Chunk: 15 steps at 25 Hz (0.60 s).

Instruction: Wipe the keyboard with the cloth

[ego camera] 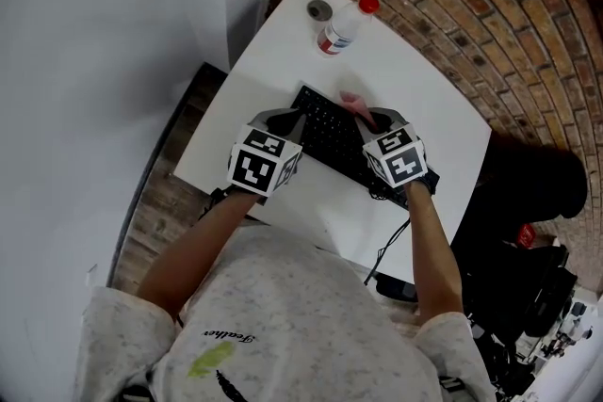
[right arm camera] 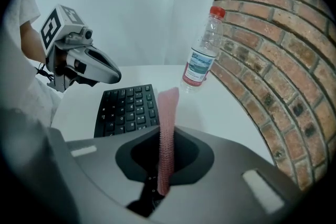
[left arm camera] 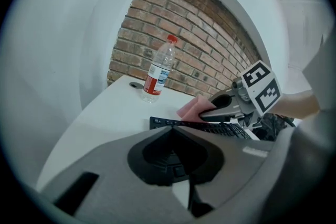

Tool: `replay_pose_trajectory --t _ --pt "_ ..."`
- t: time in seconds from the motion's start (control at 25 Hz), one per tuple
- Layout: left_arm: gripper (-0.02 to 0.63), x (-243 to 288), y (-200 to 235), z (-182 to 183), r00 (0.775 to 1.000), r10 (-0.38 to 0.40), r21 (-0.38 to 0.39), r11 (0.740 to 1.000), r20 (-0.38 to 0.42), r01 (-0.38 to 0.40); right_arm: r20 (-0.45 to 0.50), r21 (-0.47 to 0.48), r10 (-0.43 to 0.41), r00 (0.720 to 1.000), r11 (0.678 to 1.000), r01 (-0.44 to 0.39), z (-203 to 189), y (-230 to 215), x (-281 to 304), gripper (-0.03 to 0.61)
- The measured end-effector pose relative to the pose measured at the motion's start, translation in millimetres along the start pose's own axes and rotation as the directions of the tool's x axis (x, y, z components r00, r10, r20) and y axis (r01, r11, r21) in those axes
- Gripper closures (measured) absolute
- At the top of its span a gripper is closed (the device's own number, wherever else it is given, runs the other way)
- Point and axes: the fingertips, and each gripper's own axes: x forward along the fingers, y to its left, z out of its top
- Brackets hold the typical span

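A black keyboard (ego camera: 330,135) lies slantwise on the white table (ego camera: 405,80). My right gripper (ego camera: 374,117) hovers over the keyboard's far right part, shut on a pink cloth (ego camera: 352,102) that sticks out past its tips. In the right gripper view the cloth (right arm camera: 168,123) stands on edge between the jaws, with the keyboard (right arm camera: 128,110) just to its left. My left gripper (ego camera: 290,117) is shut with nothing in it, at the keyboard's left end. Seen from the left gripper view, the keyboard (left arm camera: 220,127) lies just beyond the tips, with the cloth (left arm camera: 190,108) above it.
A clear water bottle (ego camera: 344,25) with a red cap stands at the table's far side, beside a small round grey object (ego camera: 319,9). A brick wall (ego camera: 490,5) curves along the right. A black cable (ego camera: 388,245) hangs off the near table edge.
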Motion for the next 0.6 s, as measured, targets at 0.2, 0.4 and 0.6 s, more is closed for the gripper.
replay_pose_trajectory --t 0.2,0.4,0.6 --pt "0.618 -9 10 -3 1.0 0.018 -0.014 1.0 0.005 -0.018 0.006 -0.033 0.013 1.0 0.999 -0.013 18 6 7 0.557" --pt "0.618 -20 21 -5 0.999 0.041 -0.026 0.999 0.014 -0.041 0.02 -0.067 0.03 0.999 0.997 -0.029 39 14 16 0.556" --pt "0.618 -32 32 -6 0.998 0.065 -0.033 0.997 0.023 -0.064 0.028 -0.103 0.052 0.998 0.993 -0.049 59 24 26 0.556"
